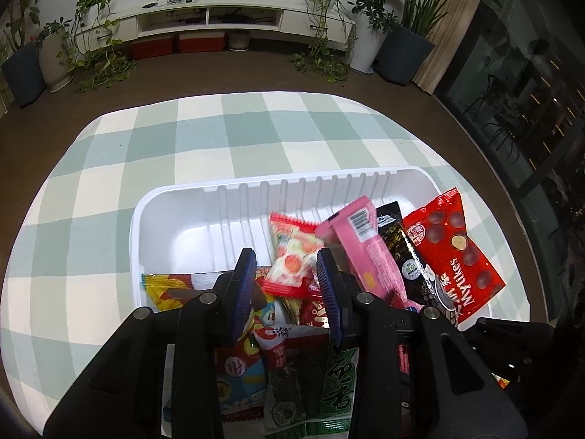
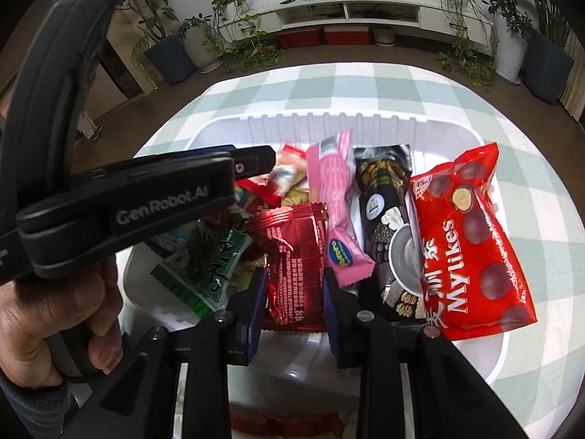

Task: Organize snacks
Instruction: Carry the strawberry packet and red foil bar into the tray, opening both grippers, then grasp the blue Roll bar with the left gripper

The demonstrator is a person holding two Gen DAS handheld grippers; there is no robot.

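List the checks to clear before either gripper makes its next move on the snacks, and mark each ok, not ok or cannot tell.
1. Right gripper straddles the dark red foil packet, one finger on each side: ok.
2. Right grip on that packet is actually closed: cannot tell; the pads look close to its edges, but contact is not clear.
3. Left gripper is open and empty: ok; its fingers stand apart over the small peach candy packet.
4. The two grippers are clear of each other: not ok; the left one sits close beside the right in the right wrist view.
5. White bin has free floor: ok, at its left end.
6. Red Mylikes bag is fully inside: not ok; it leans over the right rim.
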